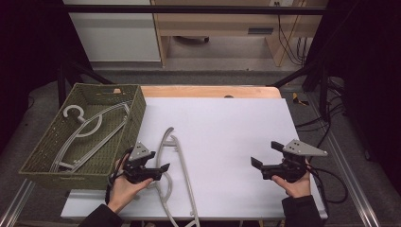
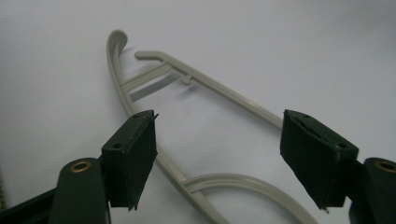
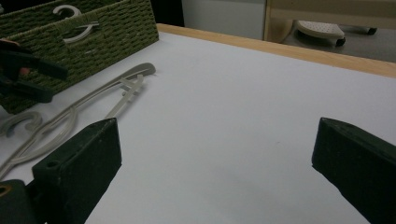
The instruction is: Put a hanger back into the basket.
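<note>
A grey plastic hanger [image 1: 182, 165] lies flat on the white table top [image 1: 227, 137], just right of the woven green basket [image 1: 138, 113]. My left gripper [image 1: 158, 161] hovers low over the hanger's middle, near its hook. In the left gripper view the jaws [image 2: 226, 158] stand apart, with the hanger's arm [image 2: 219, 88] passing between them and under the left pad; neither pad presses on it. My right gripper [image 1: 266, 153] is held over bare table at the right, open with nothing between its fingers [image 3: 215, 168]. The right gripper view also shows the hanger [image 3: 93, 100].
A second grey hanger [image 1: 90, 127] lies inside the basket, whose wall [image 3: 93, 37] stands at the table's left. A wooden table edge [image 1: 208, 91] runs along the back. Black frame bars and cables [image 1: 331, 179] flank the table.
</note>
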`<control>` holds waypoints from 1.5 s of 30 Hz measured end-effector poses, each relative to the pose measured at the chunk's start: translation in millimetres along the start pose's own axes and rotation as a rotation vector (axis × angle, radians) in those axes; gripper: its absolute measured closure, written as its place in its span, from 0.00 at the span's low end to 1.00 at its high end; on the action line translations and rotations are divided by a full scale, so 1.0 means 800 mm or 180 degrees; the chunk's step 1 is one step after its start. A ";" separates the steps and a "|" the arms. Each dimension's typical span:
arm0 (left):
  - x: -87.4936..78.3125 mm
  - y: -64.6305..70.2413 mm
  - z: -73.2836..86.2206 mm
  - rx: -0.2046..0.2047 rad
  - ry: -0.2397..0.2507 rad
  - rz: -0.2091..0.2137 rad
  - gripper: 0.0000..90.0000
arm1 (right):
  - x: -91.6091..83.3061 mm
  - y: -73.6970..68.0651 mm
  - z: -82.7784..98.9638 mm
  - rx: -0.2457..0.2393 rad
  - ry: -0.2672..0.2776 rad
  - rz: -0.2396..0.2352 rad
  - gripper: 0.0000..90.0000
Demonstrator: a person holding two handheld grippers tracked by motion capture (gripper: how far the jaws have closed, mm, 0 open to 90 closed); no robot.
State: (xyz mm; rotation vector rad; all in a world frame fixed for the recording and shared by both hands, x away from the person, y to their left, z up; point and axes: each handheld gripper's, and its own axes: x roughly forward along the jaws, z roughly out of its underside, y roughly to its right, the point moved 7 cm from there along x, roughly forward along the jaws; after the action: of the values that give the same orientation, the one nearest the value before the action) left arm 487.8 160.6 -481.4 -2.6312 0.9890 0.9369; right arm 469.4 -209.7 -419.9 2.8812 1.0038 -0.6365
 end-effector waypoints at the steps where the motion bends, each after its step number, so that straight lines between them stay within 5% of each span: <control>1: 0.005 -0.003 0.003 -0.0046 -0.0051 -0.0039 0.31 | 0.001 0.000 0.001 -0.0005 -0.0011 0.0005 0.02; 8: 0.026 -0.018 0.017 -0.0217 -0.0265 -0.0182 0.39 | 0.000 0.000 0.000 -0.0007 -0.0002 0.0002 0.02; 23: 0.047 -0.038 0.026 -0.0402 -0.0574 -0.0440 0.74 | 0.003 -0.002 0.001 0.0012 -0.0017 -0.0001 0.02; 30: 0.057 -0.035 0.014 -0.0501 -0.0715 -0.0554 0.79 | 0.003 -0.002 0.001 0.0012 -0.0020 0.0000 0.02; 36: 0.074 -0.027 -0.003 -0.0600 -0.0739 -0.0494 0.85 | 0.001 -0.001 0.000 0.0018 -0.0002 0.0004 0.02; 43: 0.100 -0.017 -0.029 -0.0571 -0.0747 -0.0406 0.91 | 0.001 -0.001 -0.001 0.0011 0.0011 -0.0002 0.02; 45: 0.109 -0.017 -0.037 -0.0439 -0.0756 -0.0416 0.91 | 0.000 0.000 -0.001 0.0009 0.0011 -0.0001 0.02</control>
State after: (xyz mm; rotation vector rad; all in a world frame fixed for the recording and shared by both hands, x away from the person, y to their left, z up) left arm 561.9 113.6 -512.6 -2.5756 0.7111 1.2898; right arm 469.8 -209.1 -419.1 2.8857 1.0047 -0.6338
